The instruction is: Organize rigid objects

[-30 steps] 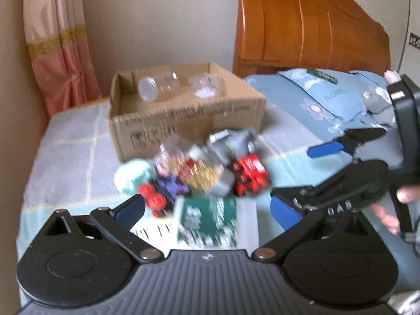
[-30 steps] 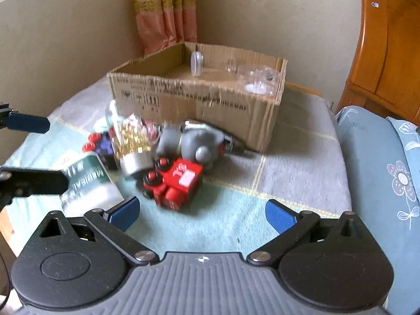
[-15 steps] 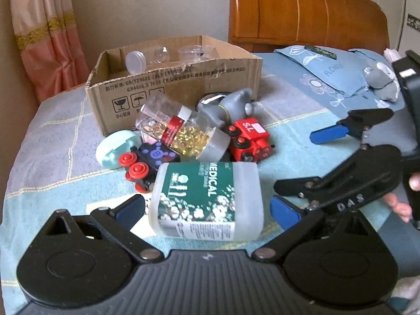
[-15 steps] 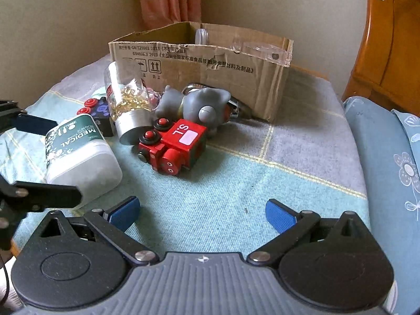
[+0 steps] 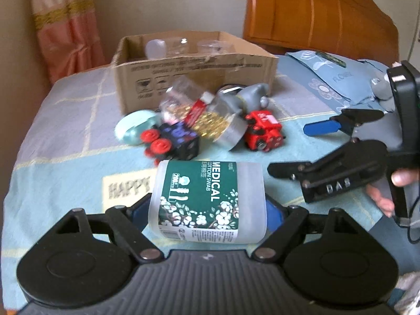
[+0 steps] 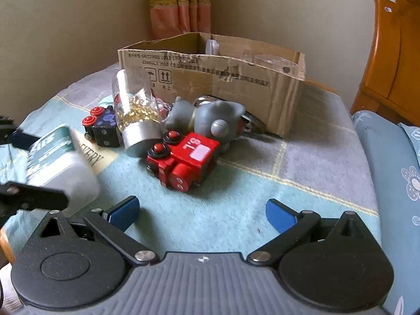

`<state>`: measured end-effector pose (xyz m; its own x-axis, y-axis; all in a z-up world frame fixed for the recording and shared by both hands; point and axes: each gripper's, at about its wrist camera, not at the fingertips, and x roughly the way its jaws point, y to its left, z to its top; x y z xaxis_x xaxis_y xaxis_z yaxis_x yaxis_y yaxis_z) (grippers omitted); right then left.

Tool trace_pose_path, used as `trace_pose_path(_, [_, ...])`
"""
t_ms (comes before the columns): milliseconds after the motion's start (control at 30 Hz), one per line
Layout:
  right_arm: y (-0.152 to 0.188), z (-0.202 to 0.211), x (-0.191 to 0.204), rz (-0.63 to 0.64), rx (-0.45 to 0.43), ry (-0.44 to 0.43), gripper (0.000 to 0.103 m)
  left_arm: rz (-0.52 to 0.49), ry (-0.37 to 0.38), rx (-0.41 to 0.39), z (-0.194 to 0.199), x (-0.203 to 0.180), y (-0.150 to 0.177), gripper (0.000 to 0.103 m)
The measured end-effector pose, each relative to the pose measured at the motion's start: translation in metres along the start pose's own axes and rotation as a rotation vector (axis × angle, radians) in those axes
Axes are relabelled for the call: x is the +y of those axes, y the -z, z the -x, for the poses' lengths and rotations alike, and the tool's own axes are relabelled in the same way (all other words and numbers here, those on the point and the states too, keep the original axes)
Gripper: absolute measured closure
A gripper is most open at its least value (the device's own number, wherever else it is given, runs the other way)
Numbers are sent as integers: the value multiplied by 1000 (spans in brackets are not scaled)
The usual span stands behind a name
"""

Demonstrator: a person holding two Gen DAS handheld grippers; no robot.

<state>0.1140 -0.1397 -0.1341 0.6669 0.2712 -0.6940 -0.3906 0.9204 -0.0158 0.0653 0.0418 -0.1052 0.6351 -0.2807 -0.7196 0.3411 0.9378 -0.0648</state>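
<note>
A white cotton swab box (image 5: 207, 199) with a green label lies on its side on the bedspread. It sits between the fingers of my left gripper (image 5: 207, 210), whose jaws are closing, with the blue pads touching both its sides. Beyond it lies a pile: a black toy with red wheels (image 5: 173, 141), a jar of golden capsules (image 5: 204, 120), a grey toy figure (image 5: 246, 97), a red toy block (image 6: 186, 162) and a mint oval case (image 5: 136, 126). My right gripper (image 6: 202, 212) hovers open and empty, short of the red toy block.
An open cardboard box (image 6: 236, 78) stands behind the pile with clear plastic jars (image 5: 183, 46) inside. A wooden headboard (image 5: 315, 15) and a blue pillow (image 5: 336, 78) are to the right, a curtain (image 5: 65, 26) at the back left. A person's fingers (image 5: 404, 178) hold the right gripper.
My left gripper has come down and forward around the swab box, and its jaws have narrowed onto the box's sides. The right gripper has stayed about where it was, still open.
</note>
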Motion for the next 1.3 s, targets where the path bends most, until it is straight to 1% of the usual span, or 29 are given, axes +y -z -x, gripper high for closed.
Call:
trace_pose_path(100, [-9,-9,6,2,3,-2,0,35,-37,-2,6,9,4,20])
trace_pose_path(200, [-15,-16,10,-7,3,8,0,50,-60,-3,6,15,4,20])
trace_pose_path(333, [-19,-18,5,-39,10,41,0,37,-74,-1,4,14,1,20])
trace_pose_path(400, [-15,-16,-4,-66,8,61,0,30,-78,-2,3,14,1,20])
trace_pose_path(533, [-8,-8,-17,-81,11,81,0,43,-67,-1,1,17,2,20])
trace_pose_path(667, [-1,0,-26,-100,23,101,0,46,-64,1,1,17,1,20])
trace_pose_path(733, [4,4,-29,-100,11,103,0,51,-58,3,1,19,2,20])
trace_pose_path(900, [19,12,-33,-64,-39,69,0,70,-48,4,0,20,3,19])
trace_pose_path(1000, [14,12,-32,-59,-15,64,0,87,-47,9,-1,22,4,18])
trace_pose_path(1233, [-5,-4,-27,22,19,-21,0,101,-47,20,-4,23,5,17])
trace_pose_path(1300, [-9,-8,-26,36,25,-35,0,102,-57,28,-5,23,4,14])
